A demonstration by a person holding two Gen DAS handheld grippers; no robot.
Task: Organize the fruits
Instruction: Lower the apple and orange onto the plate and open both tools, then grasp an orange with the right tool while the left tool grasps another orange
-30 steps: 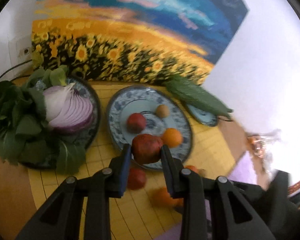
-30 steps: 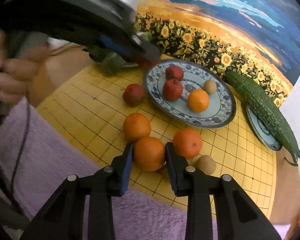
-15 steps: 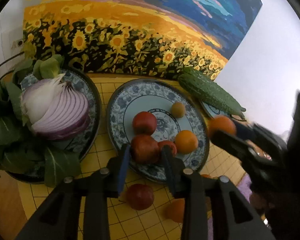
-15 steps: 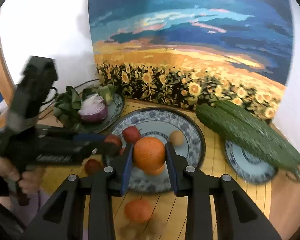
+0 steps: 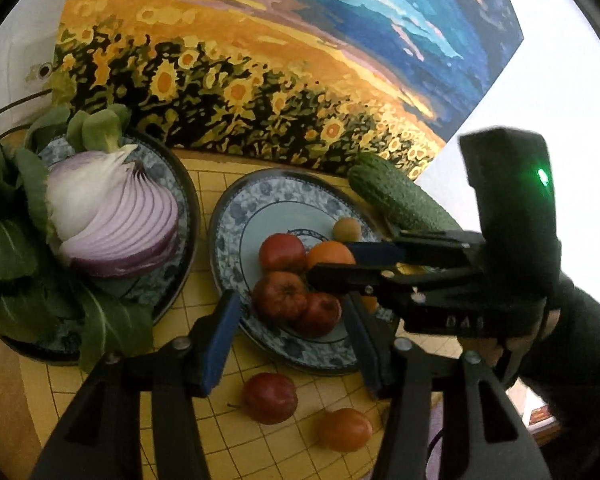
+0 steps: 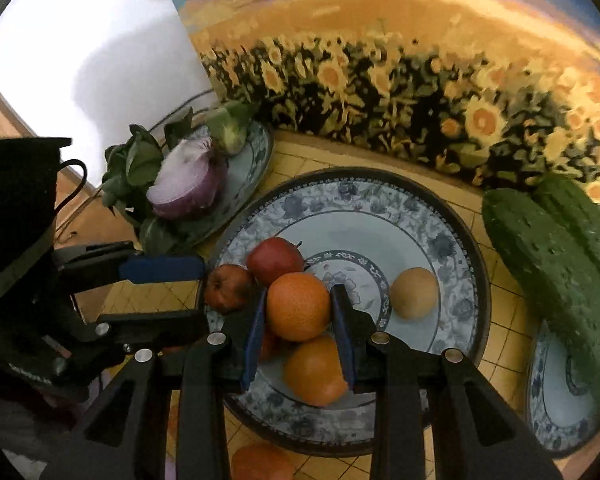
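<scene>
A blue-patterned fruit plate (image 5: 240, 216) (image 6: 456, 240) holds red apples (image 5: 278, 296), an orange and a small yellow-brown fruit (image 6: 414, 293). My left gripper (image 5: 292, 340) is open and empty at the plate's near rim, with the dark red apple it held resting on the plate. My right gripper (image 6: 300, 316) is shut on an orange (image 6: 298, 306) and holds it over the plate, above a second orange (image 6: 314, 372). In the left wrist view the right gripper (image 5: 340, 258) reaches in from the right. A red apple (image 5: 269, 398) and an orange (image 5: 345, 429) lie on the yellow grid mat.
A second plate (image 5: 180, 184) with a halved red onion (image 5: 112, 216) and leafy greens stands to the left. A cucumber (image 6: 548, 256) lies to the right, over a small dish (image 6: 556, 408). A sunflower painting (image 5: 260, 60) stands behind.
My left gripper has opened and let the dark red apple go onto the fruit plate. My right gripper has carried the orange in low over the plate.
</scene>
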